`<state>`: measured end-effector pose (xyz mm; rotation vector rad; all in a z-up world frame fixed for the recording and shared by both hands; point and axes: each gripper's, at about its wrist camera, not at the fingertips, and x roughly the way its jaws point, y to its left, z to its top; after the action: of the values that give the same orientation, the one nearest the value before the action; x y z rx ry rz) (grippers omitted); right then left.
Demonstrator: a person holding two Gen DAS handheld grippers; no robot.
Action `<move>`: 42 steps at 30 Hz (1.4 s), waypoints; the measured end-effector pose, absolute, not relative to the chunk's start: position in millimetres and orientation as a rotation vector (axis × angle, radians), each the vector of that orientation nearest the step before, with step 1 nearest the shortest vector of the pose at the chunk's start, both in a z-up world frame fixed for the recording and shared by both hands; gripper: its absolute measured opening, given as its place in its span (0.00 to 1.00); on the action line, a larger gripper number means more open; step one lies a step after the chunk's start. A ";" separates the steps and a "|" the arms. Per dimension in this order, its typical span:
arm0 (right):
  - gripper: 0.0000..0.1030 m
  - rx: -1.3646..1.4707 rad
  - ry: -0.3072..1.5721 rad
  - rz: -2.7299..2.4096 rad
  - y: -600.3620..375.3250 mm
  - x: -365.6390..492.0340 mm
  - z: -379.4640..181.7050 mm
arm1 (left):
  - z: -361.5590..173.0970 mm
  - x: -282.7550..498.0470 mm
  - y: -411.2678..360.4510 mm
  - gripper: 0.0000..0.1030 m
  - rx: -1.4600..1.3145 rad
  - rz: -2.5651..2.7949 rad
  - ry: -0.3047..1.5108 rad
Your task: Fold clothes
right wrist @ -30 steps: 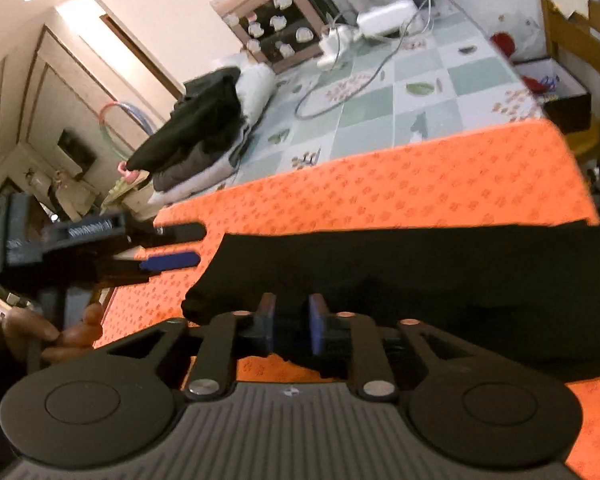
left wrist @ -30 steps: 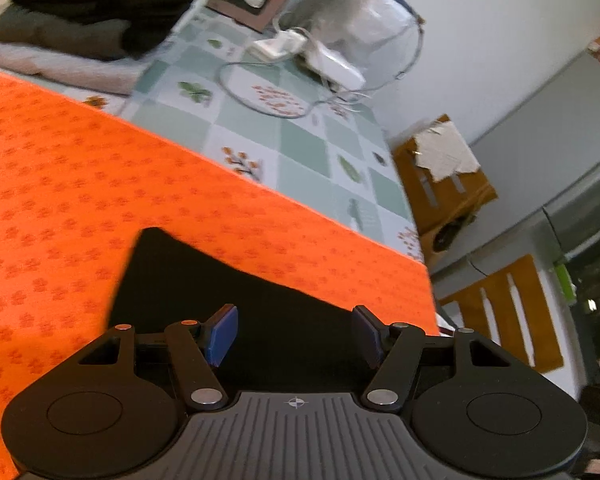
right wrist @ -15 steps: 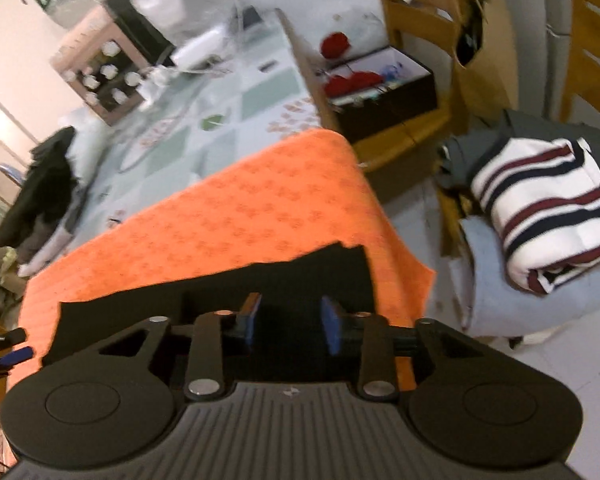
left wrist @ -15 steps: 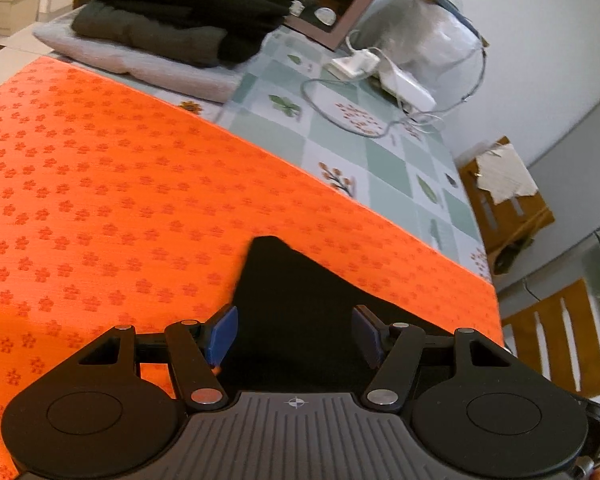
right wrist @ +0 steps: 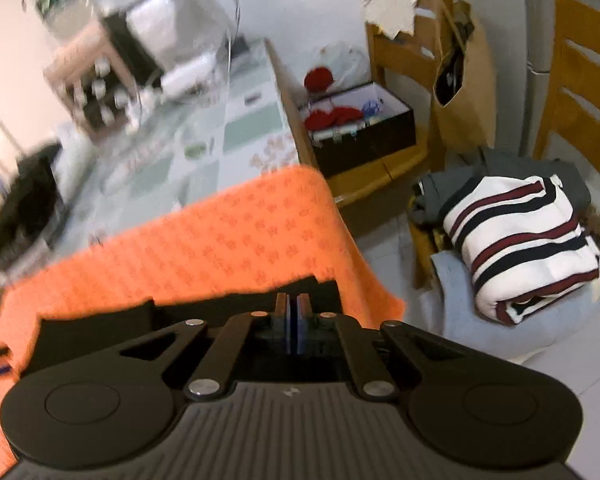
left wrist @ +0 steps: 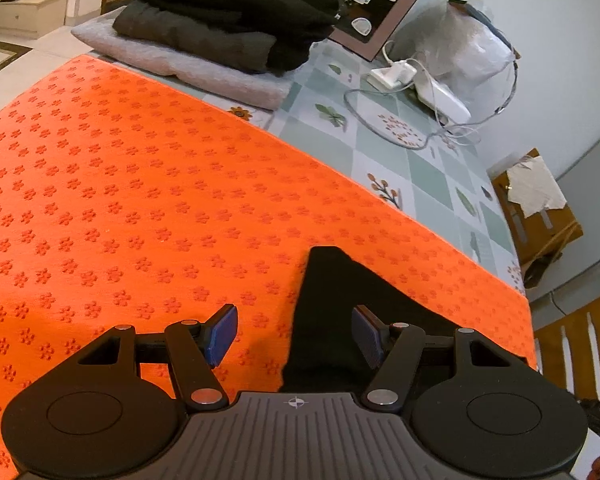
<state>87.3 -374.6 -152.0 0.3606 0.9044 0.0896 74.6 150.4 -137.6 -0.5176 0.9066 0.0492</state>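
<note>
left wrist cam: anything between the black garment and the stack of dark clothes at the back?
Left wrist view: only bare orange mat lies between the black garment and the stack of dark clothes.

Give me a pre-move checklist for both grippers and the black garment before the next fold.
1. Left gripper open over the garment edge: ok, blue pads apart.
2. Left pads around cloth: not ok, the black garment lies between them ungripped.
3. Right gripper shut: ok, pads nearly together.
4. Right pads holding cloth: cannot tell, the view is blurred and the gripper body hides the contact.
5. Garment flat on the orange mat: ok in the left view, no bunching visible.
6. Mat space beyond the garment: ok, bare up to the stacked clothes.
</note>
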 end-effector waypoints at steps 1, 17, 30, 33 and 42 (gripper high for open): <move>0.05 0.340 0.905 0.081 -372.4 87.8 -151.7 | -138.0 74.7 151.2 0.64 -0.516 0.050 0.907; 0.55 0.145 0.839 0.455 -255.3 51.3 -115.2 | -141.2 74.2 153.7 0.64 -0.553 0.035 0.907; 0.53 -0.042 0.913 0.552 -185.3 47.3 -140.0 | -139.7 66.5 154.6 0.65 -0.579 0.032 0.888; 0.30 -0.099 0.921 0.539 -178.8 47.1 -149.4 | -140.5 65.5 155.0 0.65 -0.582 0.031 0.890; 0.08 0.009 0.881 0.498 -207.9 50.0 -133.6 | -144.5 67.7 152.8 0.65 -0.577 0.031 0.908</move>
<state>50.0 -207.9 -133.6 0.0086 0.8812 0.4985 67.7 152.8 -144.5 -0.5771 0.9083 0.0309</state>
